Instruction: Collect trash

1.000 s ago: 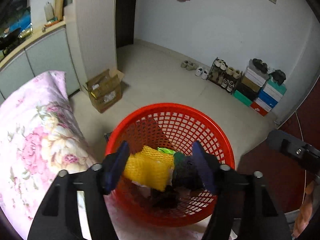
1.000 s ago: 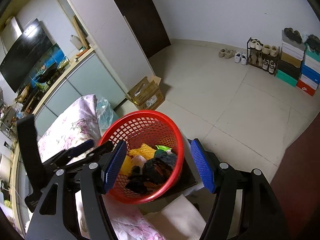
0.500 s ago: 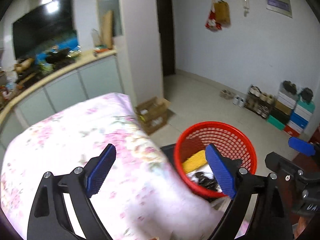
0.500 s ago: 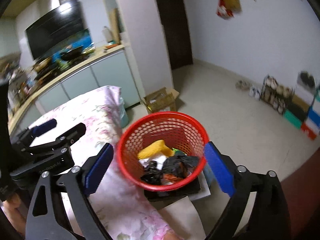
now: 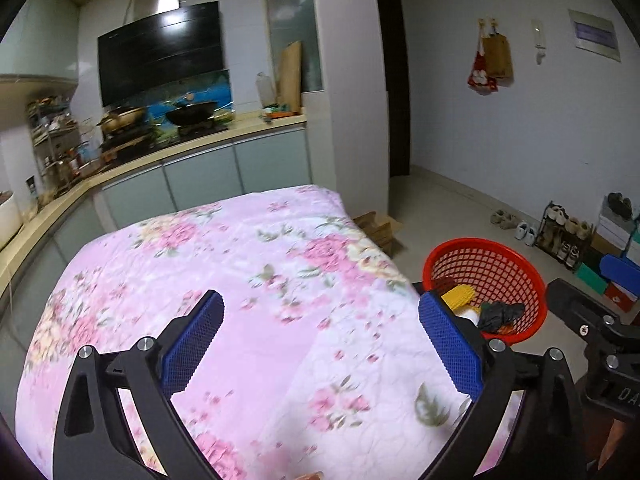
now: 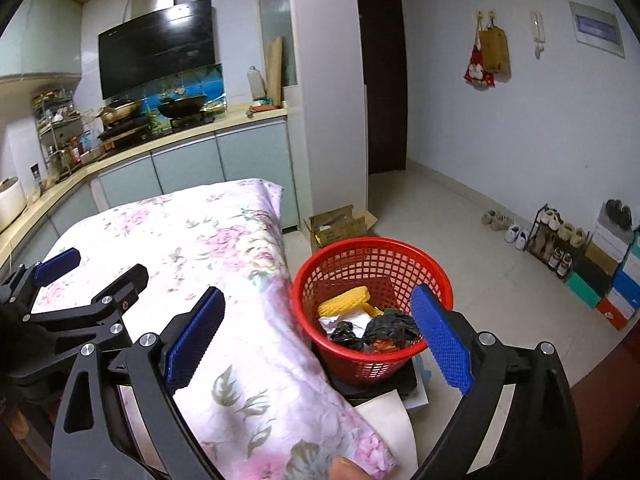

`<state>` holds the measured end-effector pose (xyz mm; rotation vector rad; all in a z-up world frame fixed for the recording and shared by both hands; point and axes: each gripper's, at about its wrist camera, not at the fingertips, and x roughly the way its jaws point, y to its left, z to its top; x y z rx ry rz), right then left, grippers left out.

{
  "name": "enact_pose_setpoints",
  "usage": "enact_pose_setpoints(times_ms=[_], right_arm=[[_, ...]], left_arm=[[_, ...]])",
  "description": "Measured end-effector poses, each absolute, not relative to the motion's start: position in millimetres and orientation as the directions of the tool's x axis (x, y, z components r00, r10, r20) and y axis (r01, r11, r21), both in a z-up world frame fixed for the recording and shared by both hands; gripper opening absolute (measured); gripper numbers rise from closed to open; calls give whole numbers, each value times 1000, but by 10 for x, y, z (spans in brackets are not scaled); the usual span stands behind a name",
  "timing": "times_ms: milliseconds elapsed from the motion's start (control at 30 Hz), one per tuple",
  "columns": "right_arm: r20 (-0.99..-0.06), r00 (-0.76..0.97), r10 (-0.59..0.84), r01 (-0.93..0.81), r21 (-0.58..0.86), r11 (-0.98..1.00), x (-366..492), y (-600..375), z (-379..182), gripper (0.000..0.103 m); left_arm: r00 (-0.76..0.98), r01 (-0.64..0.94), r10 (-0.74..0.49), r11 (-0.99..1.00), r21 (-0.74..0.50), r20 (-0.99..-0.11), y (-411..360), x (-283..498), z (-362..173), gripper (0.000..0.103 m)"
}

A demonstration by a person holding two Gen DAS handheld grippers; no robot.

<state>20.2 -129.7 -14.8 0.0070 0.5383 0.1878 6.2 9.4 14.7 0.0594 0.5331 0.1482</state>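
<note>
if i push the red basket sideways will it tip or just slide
The red basket is thin open plastic mesh holding a yellow foam net and crumpled black bags, so it is probably light. It sits on a dark platform and widens upward, so a high push may well tip it; a low one likely slides it.

2 wrist fisheyes angled down over floral quilt (image 5: pixel 280 320), both sharing red basket (image 6: pixel 372 264), kitchen counter (image 6: pixel 180 136)
</note>
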Motion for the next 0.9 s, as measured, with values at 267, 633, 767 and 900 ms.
enact_pose_setpoints(times_ms=[267,633,767,900], right_arm=[[-509,841,184,-186,48,981,72,-1209,-205,92],[-486,852,192,-193,50,980,-40,-1246,-164,92],[-481,855,195,-194,53,980,-71,-1262,-153,92],[-480,855,198,-196,54,979,-81,-1263,-152,92]], left_arm=[[852,-152,170,985,77,-495,169,-154,95,95],[857,-168,181,983,69,-482,179,-256,119,95],[858,-168,180,983,67,-481,169,-274,118,95],[858,-166,180,984,70,-481,166,-276,119,95]])
